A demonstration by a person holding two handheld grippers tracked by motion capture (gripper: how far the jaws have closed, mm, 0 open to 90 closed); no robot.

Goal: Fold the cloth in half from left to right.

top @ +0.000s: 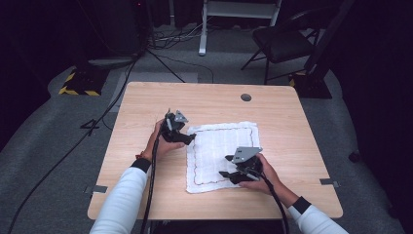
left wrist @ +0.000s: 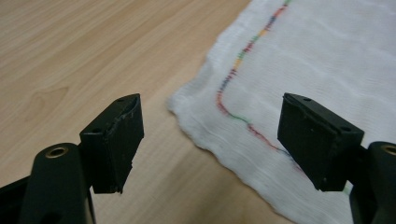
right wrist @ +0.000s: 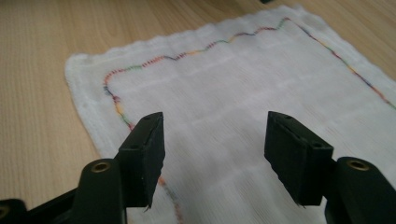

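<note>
The white cloth lies spread flat in the middle of the desk, a wavy line of coloured stitching running just inside its hem; no fold in it yet, no corner lifted, so the job looks to be right at its start; the left tongs sit at the cloth's far left corner, held in the person's left hand, and in the left gripper view they gape wide, one jaw over bare wood and the other over the fabric, the rounded corner between them and nothing gripped; over to the right tongs, low over the near right part of the cloth in the right hand; in the right gripper view they stand spread too, hanging above the weave with the near edge just below them, pinching nothing; both sets look poised for a grab, one per corner or edge; my read: all of it is left to do, the pinch, the lift and whatever fold or carry follows; whether the jaws touch the fabric I can't tell
</note>
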